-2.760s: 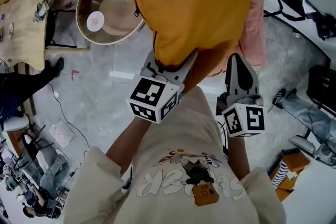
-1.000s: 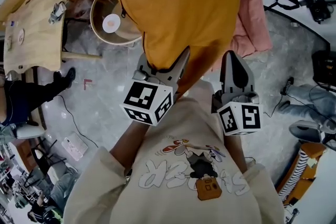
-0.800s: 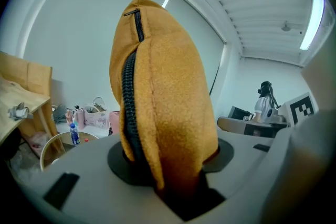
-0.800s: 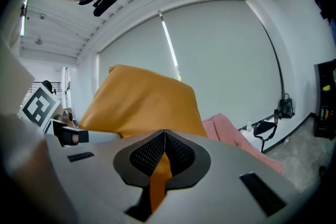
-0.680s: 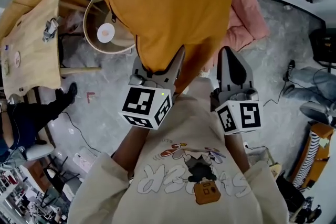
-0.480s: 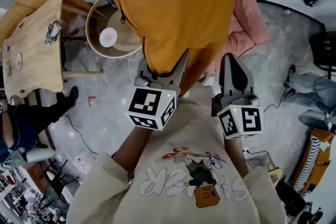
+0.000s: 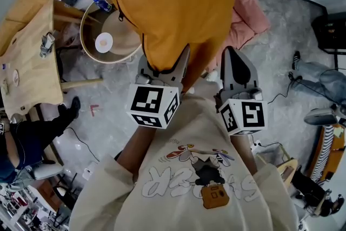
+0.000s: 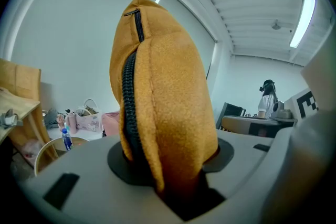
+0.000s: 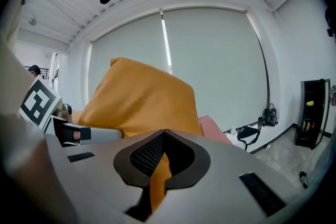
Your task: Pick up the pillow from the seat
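A big mustard-yellow pillow (image 7: pixel 178 2) with a black zip hangs in the air in front of me, held up off the floor. My left gripper (image 7: pixel 168 68) is shut on the pillow's lower corner; the left gripper view shows the thick zipped edge (image 8: pixel 157 123) squeezed between its jaws. My right gripper (image 7: pixel 230 62) grips the pillow's near edge, and in the right gripper view a thin fold of yellow fabric (image 9: pixel 159 176) is pinched between its shut jaws. Behind the pillow lies a pink seat cushion (image 7: pixel 246 13), mostly hidden.
A round wooden side table (image 7: pixel 108 35) with a water bottle (image 7: pixel 101 4) stands at the left, beside a light wooden desk (image 7: pixel 27 62). Cables, bags and a tripod lie on the grey floor at right. People sit at the left and right edges.
The pillow and both grippers keep the same hold and barely shift; the view has swung a little, so the round table and floor slid slightly in the picture.
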